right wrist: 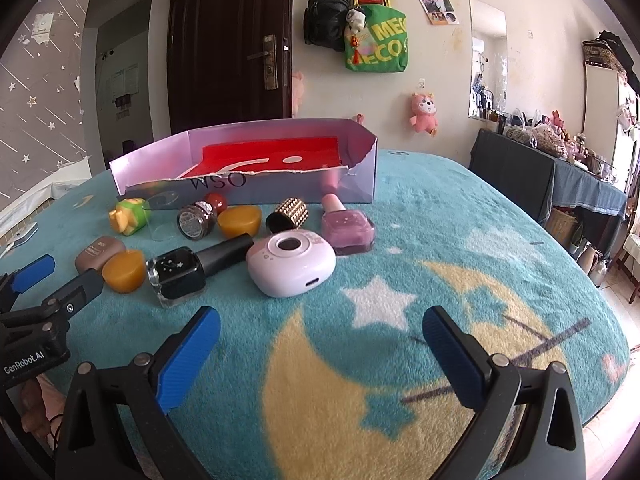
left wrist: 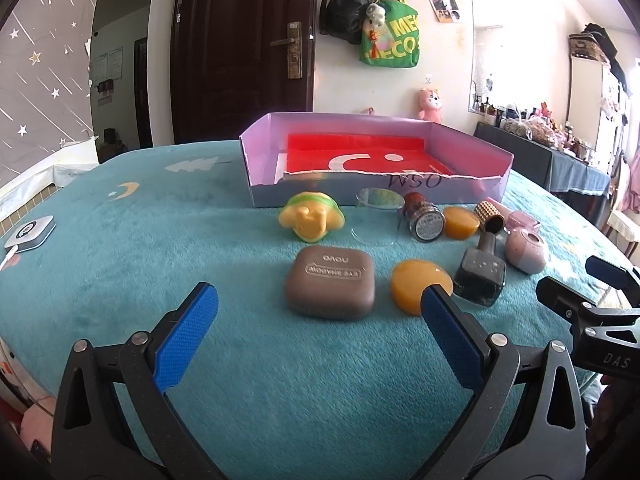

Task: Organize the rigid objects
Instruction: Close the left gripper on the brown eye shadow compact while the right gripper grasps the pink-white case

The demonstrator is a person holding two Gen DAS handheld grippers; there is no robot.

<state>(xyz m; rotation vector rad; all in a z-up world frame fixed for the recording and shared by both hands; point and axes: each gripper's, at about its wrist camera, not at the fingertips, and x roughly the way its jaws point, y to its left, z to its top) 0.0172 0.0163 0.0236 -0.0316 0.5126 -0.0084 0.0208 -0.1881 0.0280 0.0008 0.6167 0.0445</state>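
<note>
Both tools hover over the teal blanket point(right wrist: 500, 240), nothing gripped. The left gripper point(left wrist: 320, 312) is spread wide, blue pads point(left wrist: 188, 332) flanking the brown eye shadow case point(left wrist: 331, 282), which sits just ahead, flat, lid up. The right gripper point(right wrist: 320, 330) is also spread wide, over bare blanket; the pink-white compact device point(right wrist: 291, 264) lies just ahead and to its left.

Likely step: the case is to be picked first. The pads should be lowered level, centred on the case's short sides, and closed square so the smooth shell is not squirted out. The amber disc point(left wrist: 420, 286) lies just beside the case's right edge and may be nudged; the right finger should be slipped between the two.

Further out, a black nail polish bottle point(right wrist: 192, 270) lies on its side, a pink nail polish bottle point(right wrist: 347, 226) stands upright. A yellow-green toy point(left wrist: 313, 216), glitter jar point(left wrist: 426, 218) and studded cap point(right wrist: 288, 213) sit nearer the box. Farthest, the open cardboard box point(left wrist: 472, 190) holds no items; only its red lining is seen, so it is judged to be the destination.
</note>
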